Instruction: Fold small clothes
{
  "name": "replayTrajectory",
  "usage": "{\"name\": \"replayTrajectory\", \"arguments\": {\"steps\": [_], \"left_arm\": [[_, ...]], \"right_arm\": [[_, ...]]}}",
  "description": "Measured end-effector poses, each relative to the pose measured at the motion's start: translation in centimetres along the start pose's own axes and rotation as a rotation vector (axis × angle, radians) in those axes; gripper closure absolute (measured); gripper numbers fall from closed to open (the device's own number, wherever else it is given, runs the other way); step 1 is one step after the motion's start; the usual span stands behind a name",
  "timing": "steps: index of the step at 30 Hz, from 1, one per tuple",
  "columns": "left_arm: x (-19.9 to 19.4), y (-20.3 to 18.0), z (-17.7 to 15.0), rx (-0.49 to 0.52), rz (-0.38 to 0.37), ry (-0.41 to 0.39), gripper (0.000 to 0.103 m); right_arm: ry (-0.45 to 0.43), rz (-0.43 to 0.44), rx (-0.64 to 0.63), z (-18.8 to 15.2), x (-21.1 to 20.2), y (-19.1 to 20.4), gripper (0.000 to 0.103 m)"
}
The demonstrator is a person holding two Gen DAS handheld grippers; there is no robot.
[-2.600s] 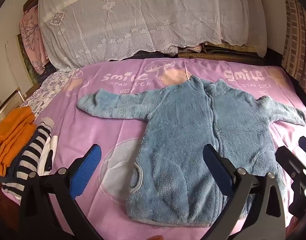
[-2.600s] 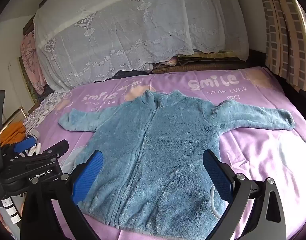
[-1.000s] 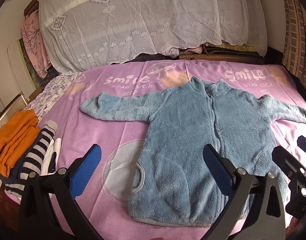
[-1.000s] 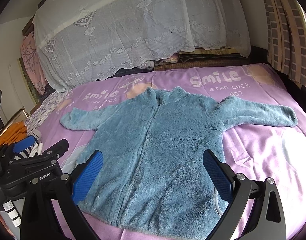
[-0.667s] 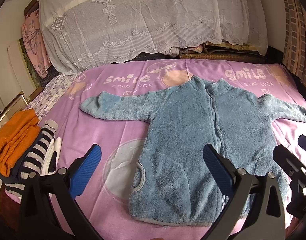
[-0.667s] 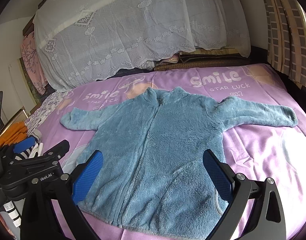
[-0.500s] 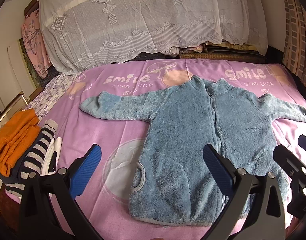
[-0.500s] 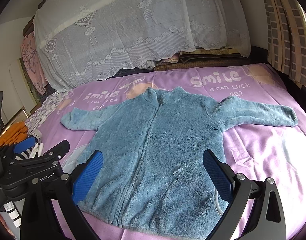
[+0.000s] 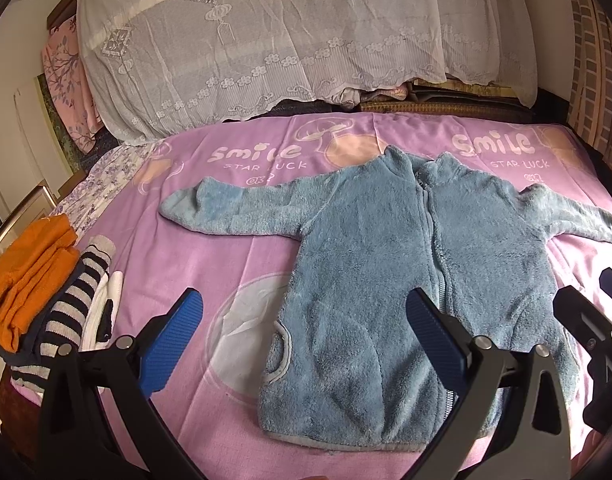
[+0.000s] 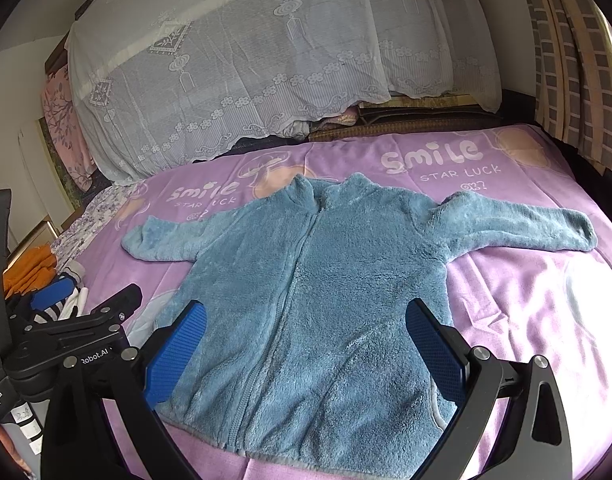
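both grippers are spread wide and hold nothing — my left gripper (image 9: 302, 340) hangs over the jacket's near-left hem corner, my right gripper (image 10: 306, 354) over the lower middle of its front. the blue fleece jacket (image 10: 325, 288) lies flat ahead of me on the purple bedspread (image 10: 525, 300), zip up, its 2 sleeves stretched out to either side, nothing folded yet.

what could go wrong, as i judge it: the fleece is thick and springy, so a shallow pinch may catch only the top layer and drag the front open along the zip. pulling a sleeve (image 9: 226, 216) across too fast could bunch the body or rumple the bedspread under it. my left side is also tight — the stack of orange and striped clothes (image 9: 46, 284) sits just off my left finger, and a wide swing there could knock it. the 2 tools are close enough to clash; i see the other one at each frame's edge.

pose: both point forward and down at the bed, level with each other, hovering above the cloth, not touching it.
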State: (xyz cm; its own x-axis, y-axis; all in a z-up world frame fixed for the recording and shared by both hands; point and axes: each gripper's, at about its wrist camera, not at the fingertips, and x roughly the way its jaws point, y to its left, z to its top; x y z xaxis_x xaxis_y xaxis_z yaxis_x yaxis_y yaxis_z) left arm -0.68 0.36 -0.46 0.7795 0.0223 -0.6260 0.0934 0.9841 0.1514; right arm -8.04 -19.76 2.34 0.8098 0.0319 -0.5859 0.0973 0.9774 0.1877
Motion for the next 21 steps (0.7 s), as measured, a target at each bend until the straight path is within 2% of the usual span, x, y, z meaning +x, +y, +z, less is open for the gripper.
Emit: {"name": "replayTrajectory", "arguments": {"steps": [21], "left_arm": [[0.79,-0.23,0.37,0.002,0.004,0.027,0.004]], "right_arm": [[0.007,0.003,0.009,-0.23,0.26,0.13,0.003]]}}
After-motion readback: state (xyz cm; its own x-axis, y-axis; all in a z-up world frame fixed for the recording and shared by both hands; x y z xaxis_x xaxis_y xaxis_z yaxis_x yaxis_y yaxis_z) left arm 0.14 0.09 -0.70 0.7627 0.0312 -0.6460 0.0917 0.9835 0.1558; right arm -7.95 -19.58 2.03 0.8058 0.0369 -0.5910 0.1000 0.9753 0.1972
